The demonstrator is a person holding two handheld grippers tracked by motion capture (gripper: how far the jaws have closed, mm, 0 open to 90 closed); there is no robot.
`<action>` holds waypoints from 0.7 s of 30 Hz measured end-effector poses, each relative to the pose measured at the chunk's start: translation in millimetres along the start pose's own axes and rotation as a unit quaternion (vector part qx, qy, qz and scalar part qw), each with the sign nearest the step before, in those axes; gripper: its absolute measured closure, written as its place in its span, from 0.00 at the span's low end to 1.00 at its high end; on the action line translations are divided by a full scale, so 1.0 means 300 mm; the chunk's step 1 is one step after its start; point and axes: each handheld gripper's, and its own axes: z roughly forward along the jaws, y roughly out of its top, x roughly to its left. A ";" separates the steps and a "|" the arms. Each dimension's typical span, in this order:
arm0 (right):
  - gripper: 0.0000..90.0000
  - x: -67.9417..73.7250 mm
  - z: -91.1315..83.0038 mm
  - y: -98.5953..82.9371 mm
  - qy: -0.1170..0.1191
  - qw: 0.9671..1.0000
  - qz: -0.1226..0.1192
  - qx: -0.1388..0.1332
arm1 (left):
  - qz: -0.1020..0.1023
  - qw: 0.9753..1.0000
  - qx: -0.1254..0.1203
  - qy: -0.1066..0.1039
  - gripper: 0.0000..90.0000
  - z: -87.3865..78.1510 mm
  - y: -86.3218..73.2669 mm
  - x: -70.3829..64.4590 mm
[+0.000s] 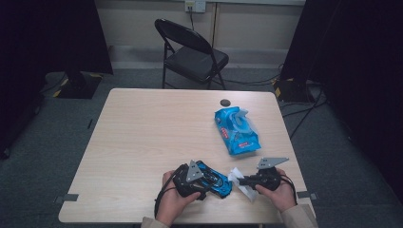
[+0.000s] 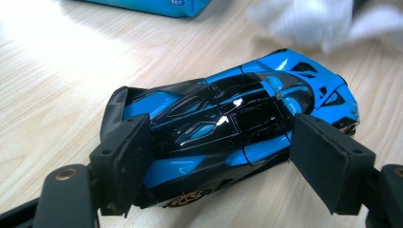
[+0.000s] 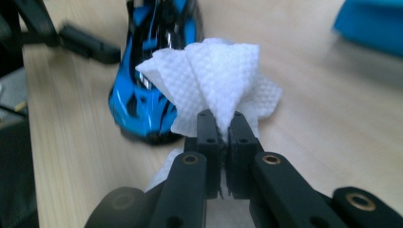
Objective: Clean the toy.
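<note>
A blue and black toy car (image 2: 228, 114) lies on the wooden table (image 1: 142, 137) near its front edge. My left gripper (image 2: 221, 137) is shut on the car, one black pad pressed to each of its long sides. In the high view the left gripper (image 1: 202, 183) covers the car's (image 1: 217, 180) left part. My right gripper (image 3: 221, 118) is shut on a crumpled white wipe (image 3: 223, 76). The wipe fans out above the jaws, just in front of the car's nose (image 3: 142, 95). From above, the wipe (image 1: 240, 187) hangs right beside the car.
A blue wipe pack (image 1: 236, 132) with its flap open lies right of the table's middle. A small dark disc (image 1: 225, 102) sits near the far edge. A black folding chair (image 1: 190, 52) stands behind the table. Cables run over the floor at right.
</note>
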 end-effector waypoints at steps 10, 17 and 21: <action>0.97 -0.015 0.045 0.145 -0.012 0.999 0.006 -0.039 | -0.001 1.000 -0.004 -0.002 0.25 0.000 -0.003 0.001; 0.97 -0.009 0.163 0.219 -0.018 0.999 0.007 -0.034 | 0.004 1.000 -0.006 -0.001 0.25 0.000 -0.006 -0.001; 0.96 -0.006 0.229 0.249 -0.016 0.999 0.007 -0.028 | 0.005 1.000 -0.004 -0.002 0.25 0.000 -0.003 -0.002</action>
